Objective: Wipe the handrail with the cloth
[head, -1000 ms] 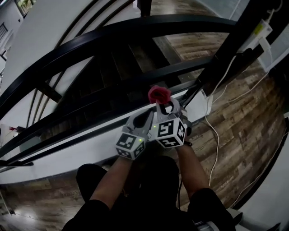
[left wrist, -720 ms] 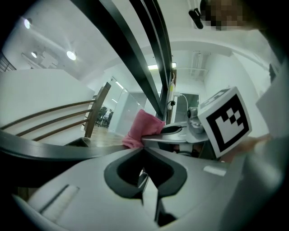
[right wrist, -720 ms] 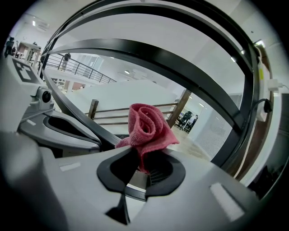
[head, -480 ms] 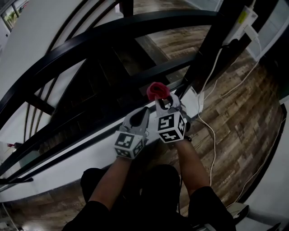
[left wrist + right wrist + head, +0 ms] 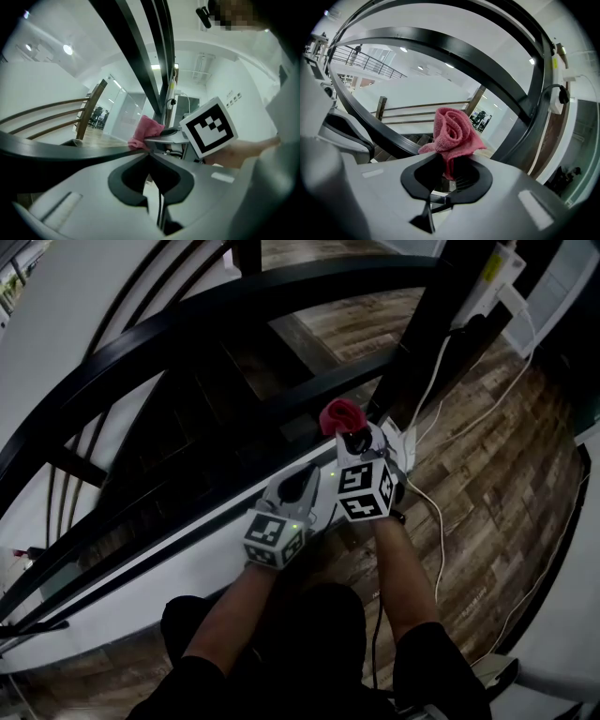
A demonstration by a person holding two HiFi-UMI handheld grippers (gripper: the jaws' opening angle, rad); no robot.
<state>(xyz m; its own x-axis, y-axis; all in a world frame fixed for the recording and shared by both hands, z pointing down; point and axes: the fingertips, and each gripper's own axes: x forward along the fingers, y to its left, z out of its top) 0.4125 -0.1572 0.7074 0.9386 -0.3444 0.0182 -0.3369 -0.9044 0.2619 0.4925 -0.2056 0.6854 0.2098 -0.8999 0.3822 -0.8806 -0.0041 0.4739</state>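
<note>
1. right gripper (image 5: 448,165): jaws clamped on the cloth (image 5: 453,132); lower edge of the cloth pinched between them, the rest sticks out past the tips
2. cloth: pink-red terry, bunched into a rolled, rosette-like wad; looped pile visible; one flap hangs left
3. location: cloth sits beside a lower black rail near the dark post (image 5: 441,324), well below the curved black handrail (image 5: 187,329); contact with the rail: cannot tell
4. left gripper (image 5: 303,480): jaws closed together, nothing between them; just beside the right gripper, on its left
5. white cable (image 5: 439,549) runs over the wooden floor (image 5: 511,474) at right
</note>
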